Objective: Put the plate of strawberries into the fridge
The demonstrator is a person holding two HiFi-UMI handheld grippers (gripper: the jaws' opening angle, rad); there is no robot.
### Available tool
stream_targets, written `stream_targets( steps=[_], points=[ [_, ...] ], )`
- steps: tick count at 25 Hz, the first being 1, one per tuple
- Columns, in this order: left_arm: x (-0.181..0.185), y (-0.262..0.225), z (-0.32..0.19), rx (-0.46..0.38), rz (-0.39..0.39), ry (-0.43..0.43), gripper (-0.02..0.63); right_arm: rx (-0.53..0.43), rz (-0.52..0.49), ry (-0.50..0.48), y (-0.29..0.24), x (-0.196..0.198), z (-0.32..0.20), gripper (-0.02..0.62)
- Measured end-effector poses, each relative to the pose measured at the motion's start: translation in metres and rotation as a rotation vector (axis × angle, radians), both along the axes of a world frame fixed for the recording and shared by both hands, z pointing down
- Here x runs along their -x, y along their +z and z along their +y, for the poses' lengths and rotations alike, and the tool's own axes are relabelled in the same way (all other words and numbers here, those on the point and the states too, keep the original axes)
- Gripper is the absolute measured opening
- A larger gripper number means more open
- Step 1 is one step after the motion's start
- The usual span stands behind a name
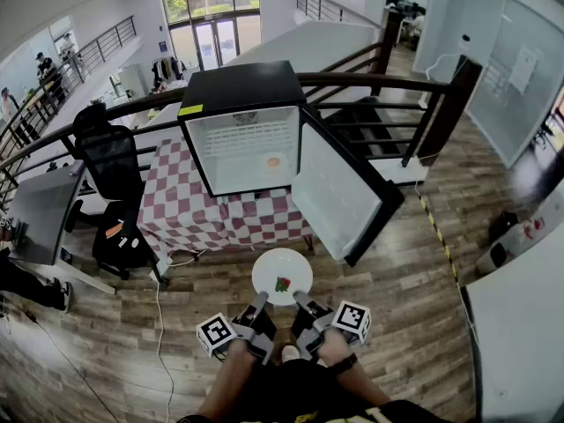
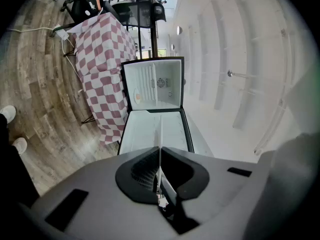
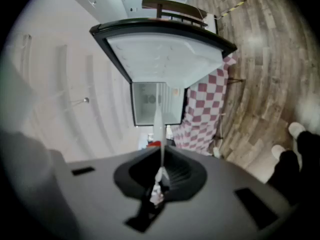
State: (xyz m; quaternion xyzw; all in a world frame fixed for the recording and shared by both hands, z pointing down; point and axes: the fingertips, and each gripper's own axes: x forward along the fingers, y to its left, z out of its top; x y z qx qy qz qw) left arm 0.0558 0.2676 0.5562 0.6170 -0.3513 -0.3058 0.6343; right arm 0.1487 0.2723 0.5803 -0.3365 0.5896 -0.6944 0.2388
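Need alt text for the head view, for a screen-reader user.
Seen from above, a person holds a white plate of strawberries by its near rim, with the left gripper and right gripper both shut on it. Ahead, a small black fridge stands open on a red-and-white checked tablecloth, its door swung to the right.
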Motion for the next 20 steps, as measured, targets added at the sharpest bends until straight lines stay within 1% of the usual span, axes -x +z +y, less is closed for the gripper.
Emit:
stream_targets(
  steps=[5, 10, 16, 20],
  points=[
    [-0.011, 0.006, -0.002, 0.019, -0.001, 0.001, 0.028, -0.016, 0.048, -0.009, 0.0, -0.012, -0.003, 0.034],
    [-0.008, 0.002, -0.013, 0.001, -0.006, -0.005, 0.028, -0.03, 0.056, -0.021, -0.004, -0.008, -0.014, 0.034],
    [0.0, 0.014, -0.034, 0.033, 0.008, -0.02, 0.029, 0.026, 0.037, -0.005, 0.011, 0.001, -0.036, 0.034],
    [0.011, 0.022, -0.067, 0.05, 0.023, -0.018, 0.029, 0.037, 0.042, 0.002, 0.018, 0.011, -0.067, 0.034]
  ],
)
